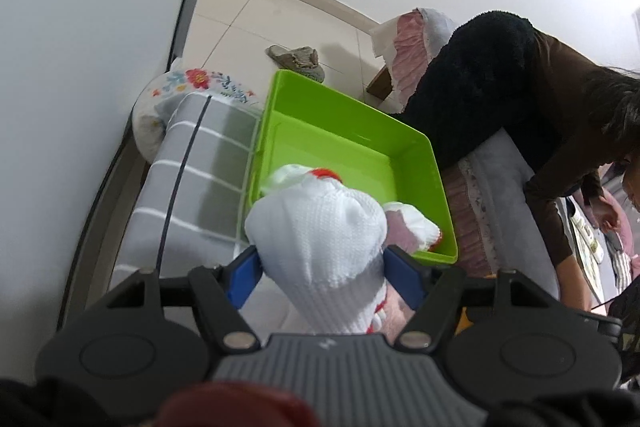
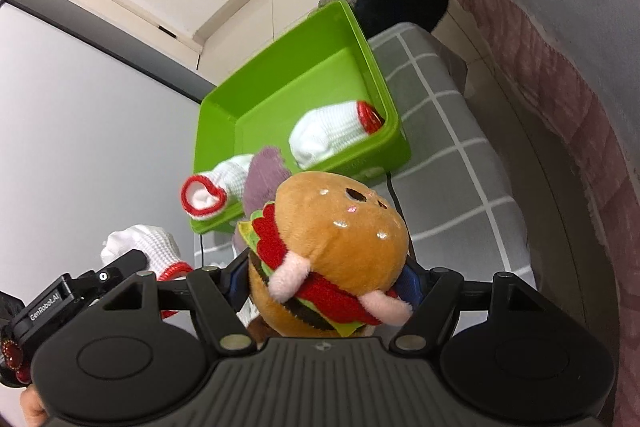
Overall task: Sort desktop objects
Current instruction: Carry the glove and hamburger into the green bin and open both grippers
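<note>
Two tongs: in the left wrist view, the left gripper [image 1: 322, 269] pinches a white knitted sock [image 1: 320, 227] near the green bin [image 1: 434, 171], while in the right wrist view, the right gripper [image 2: 326, 281] pinches a burger plush [image 2: 340, 247] beside that bin's near corner on the grey checked cushion [image 2: 460, 155].

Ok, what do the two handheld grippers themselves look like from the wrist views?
Both match: the left gripper and right gripper have black ribbed bodies, black linkage arms with silver pins, round side discs and blue pads. The left's side reads "GenRobot.AI" in the right wrist view.
</note>
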`<state>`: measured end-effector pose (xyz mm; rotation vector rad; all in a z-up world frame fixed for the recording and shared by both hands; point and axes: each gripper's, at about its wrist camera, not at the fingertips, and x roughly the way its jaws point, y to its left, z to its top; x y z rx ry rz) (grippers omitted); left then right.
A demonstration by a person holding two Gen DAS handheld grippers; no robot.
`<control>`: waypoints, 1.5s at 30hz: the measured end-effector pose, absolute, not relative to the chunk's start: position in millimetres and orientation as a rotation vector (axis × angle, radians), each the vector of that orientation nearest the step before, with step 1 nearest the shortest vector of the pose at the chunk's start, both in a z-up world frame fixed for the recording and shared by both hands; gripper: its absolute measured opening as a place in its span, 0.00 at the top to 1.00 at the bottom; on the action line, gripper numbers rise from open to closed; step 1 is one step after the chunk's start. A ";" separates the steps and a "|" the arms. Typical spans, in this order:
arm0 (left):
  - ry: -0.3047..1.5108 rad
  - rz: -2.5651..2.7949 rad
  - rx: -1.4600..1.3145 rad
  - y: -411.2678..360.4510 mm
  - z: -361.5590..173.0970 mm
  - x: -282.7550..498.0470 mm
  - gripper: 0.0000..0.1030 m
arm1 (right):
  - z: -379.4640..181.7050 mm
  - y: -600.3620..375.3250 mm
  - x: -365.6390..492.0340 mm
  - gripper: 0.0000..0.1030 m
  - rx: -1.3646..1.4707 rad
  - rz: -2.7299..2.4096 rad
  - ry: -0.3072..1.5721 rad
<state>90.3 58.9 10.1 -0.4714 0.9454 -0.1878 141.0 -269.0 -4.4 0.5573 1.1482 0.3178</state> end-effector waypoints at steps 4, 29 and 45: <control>0.940 -0.192 -0.444 53.5 19.4 104.3 0.34 | 3.6 -270.8 152.4 0.31 0.563 0.319 1.131; 0.976 -0.288 -0.311 -0.8 -23.5 219.7 0.34 | -1.2 -249.4 262.5 0.31 0.542 0.337 0.938; 0.986 -0.330 -0.220 -17.6 -67.1 230.0 0.34 | -38.1 -230.1 283.5 0.31 0.463 0.307 0.929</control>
